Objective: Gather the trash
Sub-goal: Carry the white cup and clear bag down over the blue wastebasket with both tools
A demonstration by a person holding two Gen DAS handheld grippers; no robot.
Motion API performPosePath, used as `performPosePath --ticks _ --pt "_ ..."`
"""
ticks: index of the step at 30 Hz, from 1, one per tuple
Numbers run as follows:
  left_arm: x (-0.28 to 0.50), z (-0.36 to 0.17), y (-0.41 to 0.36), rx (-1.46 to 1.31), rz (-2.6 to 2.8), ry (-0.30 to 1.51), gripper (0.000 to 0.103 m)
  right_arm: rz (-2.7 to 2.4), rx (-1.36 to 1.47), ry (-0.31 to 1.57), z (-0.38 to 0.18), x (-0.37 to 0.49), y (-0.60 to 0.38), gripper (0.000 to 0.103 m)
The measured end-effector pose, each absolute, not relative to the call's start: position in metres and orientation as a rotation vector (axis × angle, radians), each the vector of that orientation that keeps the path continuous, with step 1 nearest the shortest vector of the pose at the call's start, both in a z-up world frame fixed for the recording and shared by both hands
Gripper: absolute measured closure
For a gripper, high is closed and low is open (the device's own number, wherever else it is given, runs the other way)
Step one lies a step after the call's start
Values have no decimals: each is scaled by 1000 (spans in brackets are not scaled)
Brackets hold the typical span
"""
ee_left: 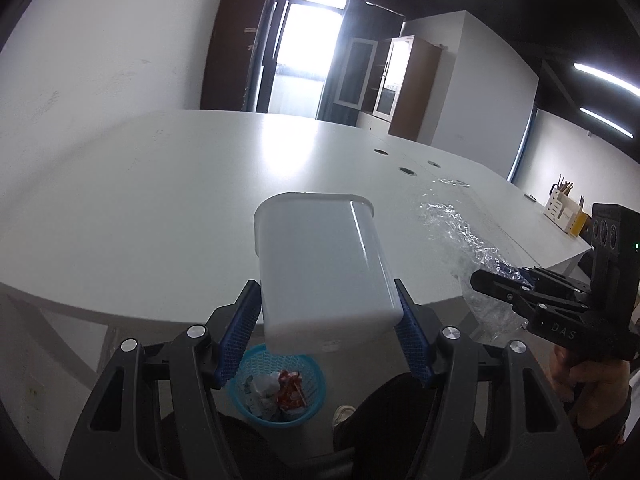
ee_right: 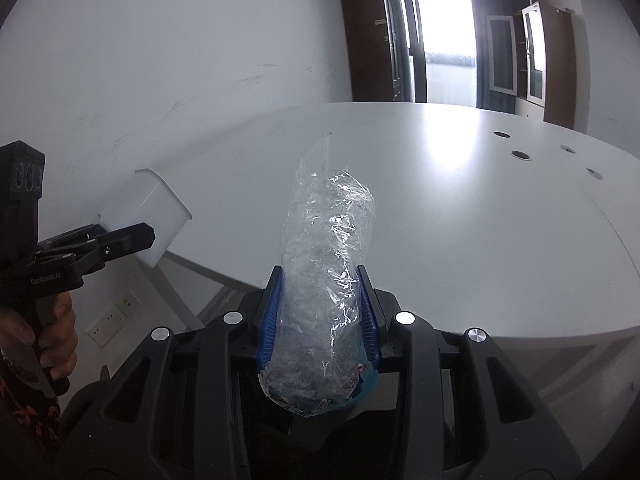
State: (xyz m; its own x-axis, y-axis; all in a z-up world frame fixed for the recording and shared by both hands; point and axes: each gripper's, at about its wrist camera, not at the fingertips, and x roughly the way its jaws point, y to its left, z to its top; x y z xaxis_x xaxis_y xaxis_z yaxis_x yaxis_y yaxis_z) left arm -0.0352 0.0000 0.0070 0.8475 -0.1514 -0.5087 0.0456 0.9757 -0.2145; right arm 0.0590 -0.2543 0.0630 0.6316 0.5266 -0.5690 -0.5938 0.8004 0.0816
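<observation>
Two grippers are in view, and each one carries a piece of trash. The left gripper [ee_left: 329, 330] holds a white plastic container [ee_left: 320, 268] between its blue pads [ee_left: 240, 336]; the pads press on both side walls, so the jaws stand rather wide. The container is tilted with its open end pointing away from the camera, so its inside is hidden in this view. It hangs in the air past the near edge of the white table [ee_left: 160, 184], not resting on it.

The right gripper [ee_right: 320, 320] is closed on a crumpled clear plastic wrapper [ee_right: 326, 256], with the jaws narrow. The wrapper stands up like a tube, and whether anything is inside it I cannot tell, because the film is wrinkled and shiny. Its lower end covers something blue that I cannot identify.

Below the left gripper, on the floor, stands a blue mesh basket [ee_left: 280, 392] with white and red wrappers in it; the container and the gripper fingers cover part of its rim. A hand [ee_right: 48, 336] on the left gripper's handle is cut by the picture edge. On the far right corner of the table, a small organizer [ee_left: 564, 212] is too small to make out well.
</observation>
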Motion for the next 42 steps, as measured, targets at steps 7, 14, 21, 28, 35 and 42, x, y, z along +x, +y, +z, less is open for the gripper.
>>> performPosePath --ticks 7,14,21,28,35,42 --pt "-60 -22 6 -222 -141 606 39 706 -109 692 34 33 -260 70" --pt "-63 -81 20 -269 -133 706 39 736 -161 791 -9 26 -243 70" --pt "-46 -141 28 -273 -91 823 39 739 -160 932 -67 41 -218 70" --pt "-6 -194 33 -275 -51 933 39 683 -166 1081 -138 72 -207 70" --pt "52 -251 62 -403 -14 1085 39 631 -145 1183 -190 113 -201 70" --pt "101 -290 69 -425 28 1155 39 580 -100 1311 -248 152 -193 70"
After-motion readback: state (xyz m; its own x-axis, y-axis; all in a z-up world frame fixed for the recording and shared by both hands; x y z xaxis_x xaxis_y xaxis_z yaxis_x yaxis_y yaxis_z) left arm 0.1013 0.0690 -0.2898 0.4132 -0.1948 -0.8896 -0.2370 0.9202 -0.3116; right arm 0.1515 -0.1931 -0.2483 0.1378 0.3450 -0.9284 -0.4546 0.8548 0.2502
